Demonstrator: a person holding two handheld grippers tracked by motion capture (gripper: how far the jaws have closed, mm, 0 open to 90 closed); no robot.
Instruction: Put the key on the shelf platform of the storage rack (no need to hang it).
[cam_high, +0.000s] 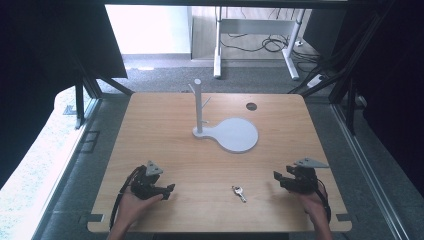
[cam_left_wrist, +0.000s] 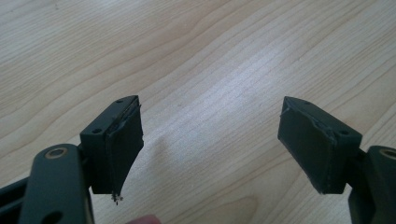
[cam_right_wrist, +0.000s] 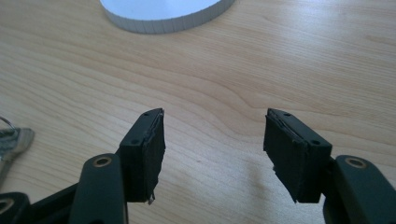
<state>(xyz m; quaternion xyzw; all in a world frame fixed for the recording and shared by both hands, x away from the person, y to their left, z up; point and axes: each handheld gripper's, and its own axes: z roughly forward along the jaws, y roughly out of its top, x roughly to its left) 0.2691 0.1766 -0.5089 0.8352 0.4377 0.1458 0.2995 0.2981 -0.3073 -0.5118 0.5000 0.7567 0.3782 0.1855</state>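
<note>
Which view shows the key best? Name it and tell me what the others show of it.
The high view: the whole key lies flat on the table, between the two grippers and nearer the right gripper. The right gripper view catches just part of it at the left edge. The left gripper view shows bare wood between open jaws.

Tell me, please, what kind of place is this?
Probably a lab or office test station: a wooden table inside a black frame, desk legs with cables behind, on grey carpet.

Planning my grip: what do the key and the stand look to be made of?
Key: looks like bright metal, silvery with a sheen. Stand: matte white, probably plastic; its base rim shows fine vertical facets in the right gripper view, perhaps printed.
</note>
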